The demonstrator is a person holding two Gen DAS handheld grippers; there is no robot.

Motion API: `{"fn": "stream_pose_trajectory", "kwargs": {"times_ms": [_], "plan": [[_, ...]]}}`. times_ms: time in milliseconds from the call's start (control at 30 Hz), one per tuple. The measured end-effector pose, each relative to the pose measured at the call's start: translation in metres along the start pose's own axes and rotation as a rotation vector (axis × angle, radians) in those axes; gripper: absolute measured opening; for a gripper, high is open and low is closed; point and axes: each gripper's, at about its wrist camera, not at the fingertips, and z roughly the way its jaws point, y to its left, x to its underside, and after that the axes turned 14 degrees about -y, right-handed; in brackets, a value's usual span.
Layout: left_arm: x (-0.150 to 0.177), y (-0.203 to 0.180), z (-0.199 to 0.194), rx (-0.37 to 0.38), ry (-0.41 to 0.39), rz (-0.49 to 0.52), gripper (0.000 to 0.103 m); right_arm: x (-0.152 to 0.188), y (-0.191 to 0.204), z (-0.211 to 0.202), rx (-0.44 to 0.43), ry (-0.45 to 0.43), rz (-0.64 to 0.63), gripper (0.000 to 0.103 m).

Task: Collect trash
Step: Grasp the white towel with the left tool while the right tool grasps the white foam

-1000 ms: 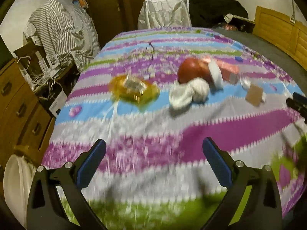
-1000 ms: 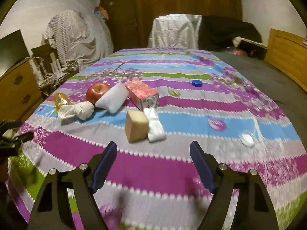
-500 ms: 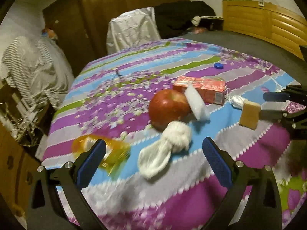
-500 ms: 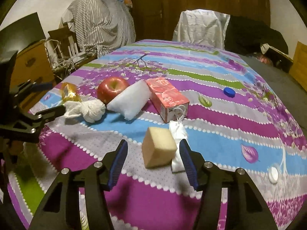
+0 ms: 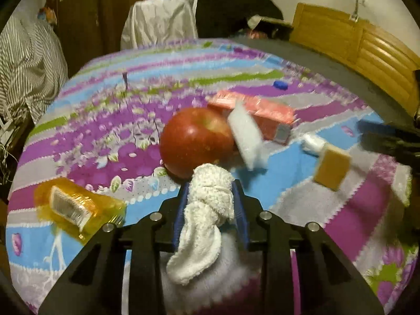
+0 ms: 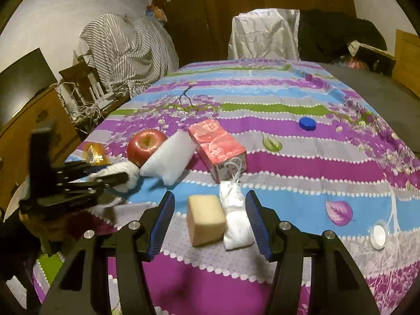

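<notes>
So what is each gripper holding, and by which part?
Left gripper pinches the knotted white cloth near its knot. Right gripper is open, holding nothing.

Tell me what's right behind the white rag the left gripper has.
The red apple sits just behind the white rag, a white packet leaning against it. Their contact is hidden by the rag's knot.

black frames, blue ribbed jaws, silver screws
</notes>
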Motion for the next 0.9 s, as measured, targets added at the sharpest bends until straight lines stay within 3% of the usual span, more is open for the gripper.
{"fn": "stream_pose_trajectory", "kwargs": {"times_ms": [167,300,400,500,567,600,633,800,900], "plan": [[0.010,-0.005,-0.064,-0.045,-0.089,-0.037,0.031,-0.008,0.038,0.012,-0.080,-0.006,-0.016,0.058],[0.034,-0.001,-0.104,-0.111,-0.077,-0.071,0.031,-0.012,0.075,0.050,-0.097,0.048,-0.057,0.058],[0.047,0.011,-0.118,-0.189,-0.037,-0.109,0.031,-0.008,0.094,0.082,-0.027,0.090,-0.114,0.064],[0.057,0.024,-0.131,-0.216,-0.019,-0.169,0.031,-0.002,0.107,0.115,0.067,0.125,-0.152,0.064],[0.061,0.031,-0.137,-0.229,-0.014,-0.198,0.031,0.003,0.109,0.133,0.119,0.155,-0.162,0.055],[0.063,0.033,-0.141,-0.235,-0.012,-0.207,0.032,0.005,0.109,0.139,0.136,0.161,-0.153,0.038],[0.065,0.036,-0.143,-0.244,-0.013,-0.214,0.032,0.007,0.107,0.142,0.159,0.160,-0.135,0.034],[0.077,0.041,-0.159,-0.274,-0.011,-0.225,0.032,0.004,0.116,0.094,0.182,0.012,-0.101,0.030],[0.083,0.037,-0.169,-0.290,-0.009,-0.228,0.032,0.010,0.139,0.047,0.124,-0.039,-0.075,0.030]]}}
